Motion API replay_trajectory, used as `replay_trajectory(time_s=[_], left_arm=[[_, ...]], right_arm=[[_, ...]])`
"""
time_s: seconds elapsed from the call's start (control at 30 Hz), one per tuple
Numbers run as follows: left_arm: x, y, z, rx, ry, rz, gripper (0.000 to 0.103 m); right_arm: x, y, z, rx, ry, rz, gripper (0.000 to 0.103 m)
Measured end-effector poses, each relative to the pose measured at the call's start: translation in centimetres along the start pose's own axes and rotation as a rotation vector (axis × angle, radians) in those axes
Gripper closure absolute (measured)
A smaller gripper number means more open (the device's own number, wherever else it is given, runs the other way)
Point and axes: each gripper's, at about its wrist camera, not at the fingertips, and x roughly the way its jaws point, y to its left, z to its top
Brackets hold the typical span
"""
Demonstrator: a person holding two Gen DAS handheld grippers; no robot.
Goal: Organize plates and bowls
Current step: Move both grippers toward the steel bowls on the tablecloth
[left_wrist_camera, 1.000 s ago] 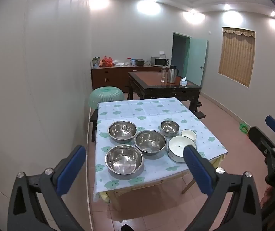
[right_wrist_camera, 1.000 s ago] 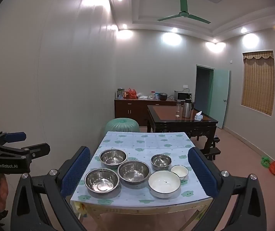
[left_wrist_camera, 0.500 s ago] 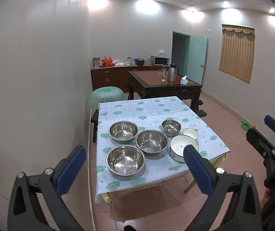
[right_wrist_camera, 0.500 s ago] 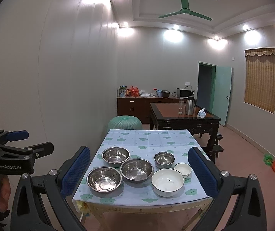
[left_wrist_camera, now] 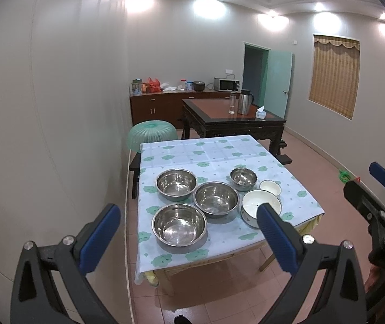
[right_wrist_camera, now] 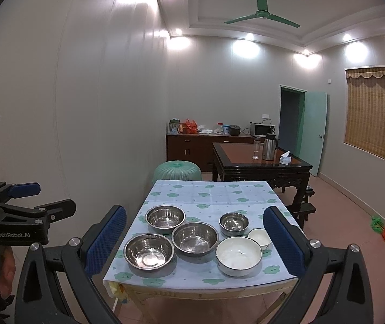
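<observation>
Several bowls sit on the table with a green-flowered cloth [left_wrist_camera: 219, 148] [right_wrist_camera: 205, 191]. Three large steel bowls [left_wrist_camera: 179, 226] [right_wrist_camera: 149, 251], [left_wrist_camera: 216, 199] [right_wrist_camera: 195, 238], [left_wrist_camera: 176, 184] [right_wrist_camera: 165, 218] stand at the left. A small steel bowl [left_wrist_camera: 243, 178] [right_wrist_camera: 233, 224], a large white bowl [left_wrist_camera: 257, 207] [right_wrist_camera: 238, 255] and a small white bowl [left_wrist_camera: 270, 187] [right_wrist_camera: 259, 237] stand at the right. My left gripper [left_wrist_camera: 184, 232] is open and empty, short of the table. My right gripper [right_wrist_camera: 193, 239] is open and empty, also short of the table.
A dark wooden table [left_wrist_camera: 232, 118] with a flask and tissue box stands behind. A green plastic stool [left_wrist_camera: 152, 133] is at the far left corner. A sideboard [left_wrist_camera: 160, 105] lines the back wall. The wall runs close along the table's left side.
Both grippers have come slightly closer to the table and the views have tilted down a little. The bowls have not moved.
</observation>
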Motion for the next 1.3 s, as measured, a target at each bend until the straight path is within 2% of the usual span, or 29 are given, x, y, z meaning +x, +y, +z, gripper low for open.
replay_trajectory(time_s=[0.9, 1.3], left_arm=[[2.3, 0.3, 0.4, -0.008, 0.030, 0.015, 0.000], [5.8, 0.7, 1.1, -0.012, 0.069, 0.026, 0.000]], right_arm=[[2.1, -0.3, 0.7, 0.001, 0.032, 0.019, 0.001], [5.3, -0.5, 0.6, 0.007, 0.068, 0.040, 0.001]])
